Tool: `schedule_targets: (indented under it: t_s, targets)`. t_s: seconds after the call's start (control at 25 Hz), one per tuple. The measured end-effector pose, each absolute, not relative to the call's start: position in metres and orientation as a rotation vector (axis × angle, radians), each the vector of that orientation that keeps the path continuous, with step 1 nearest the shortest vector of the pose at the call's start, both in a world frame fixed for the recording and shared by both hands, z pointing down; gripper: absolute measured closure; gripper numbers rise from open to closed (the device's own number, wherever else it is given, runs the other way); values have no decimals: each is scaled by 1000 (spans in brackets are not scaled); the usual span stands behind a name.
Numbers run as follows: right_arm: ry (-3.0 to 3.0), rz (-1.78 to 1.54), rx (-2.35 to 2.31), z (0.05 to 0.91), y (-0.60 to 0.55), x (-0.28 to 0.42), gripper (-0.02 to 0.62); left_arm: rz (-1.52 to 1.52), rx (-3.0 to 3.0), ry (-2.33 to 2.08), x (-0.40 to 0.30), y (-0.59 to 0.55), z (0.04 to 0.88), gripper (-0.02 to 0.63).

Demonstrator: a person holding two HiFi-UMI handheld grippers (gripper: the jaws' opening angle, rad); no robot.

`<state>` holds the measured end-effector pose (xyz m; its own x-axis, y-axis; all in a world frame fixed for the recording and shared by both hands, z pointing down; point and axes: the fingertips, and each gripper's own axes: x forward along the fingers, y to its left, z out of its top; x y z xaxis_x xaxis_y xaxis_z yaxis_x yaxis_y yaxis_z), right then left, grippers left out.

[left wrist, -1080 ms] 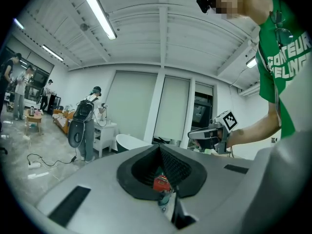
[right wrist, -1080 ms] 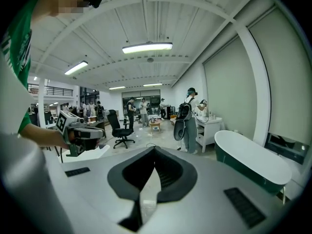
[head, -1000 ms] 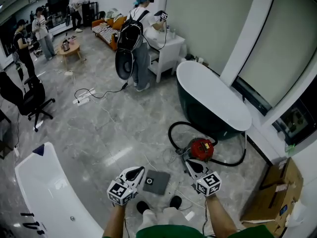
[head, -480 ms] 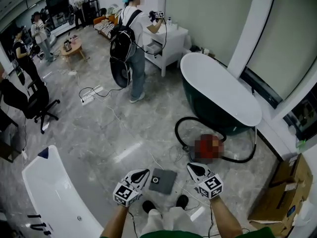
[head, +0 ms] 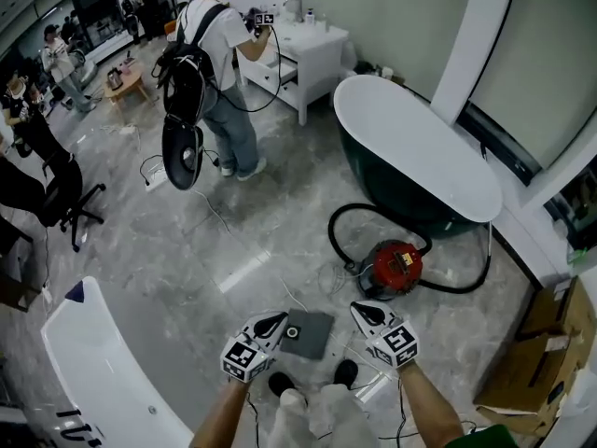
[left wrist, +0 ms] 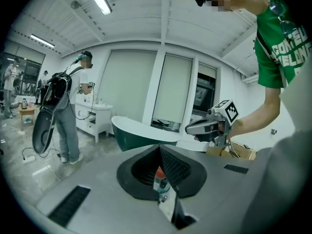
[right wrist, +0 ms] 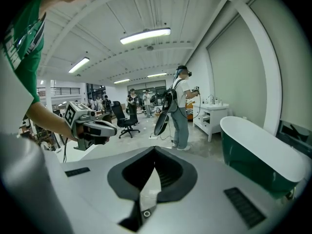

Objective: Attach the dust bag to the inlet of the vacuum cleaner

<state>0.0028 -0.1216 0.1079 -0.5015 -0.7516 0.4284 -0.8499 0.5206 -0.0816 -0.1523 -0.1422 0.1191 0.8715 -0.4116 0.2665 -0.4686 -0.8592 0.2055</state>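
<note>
Left tool [head: 272,323] and right tool [head: 360,310], jaws together and empty, flank the flat grey square dust bag [head: 306,336] on the floor [head: 233,241], apparently readying pickup near the round red vacuum cleaner [head: 394,267].

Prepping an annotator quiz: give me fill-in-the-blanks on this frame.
The grey dust bag lies on the ____. The vacuum cleaner has a ____ body. Its hose is ____. The left gripper and right gripper both have jaws ____.
Missing: floor; red; black; shut.

The right gripper [right wrist: 155,149] has its jaws together. Near the bathtub [right wrist: 258,152] stands a person [right wrist: 181,108] wearing a backpack [right wrist: 170,97].
</note>
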Motion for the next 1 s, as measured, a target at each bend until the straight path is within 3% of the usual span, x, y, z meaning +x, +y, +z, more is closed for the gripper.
schedule_targets:
  t_s: [0.36, 1.0]
  targets:
    - [-2416, 454, 1296, 173, -124, 31, 588, 374, 2775, -501, -87, -143, 194, 603]
    - [-2376, 437, 1210, 272, -109, 31, 588, 330, 2801, -442, -80, -148, 267, 603]
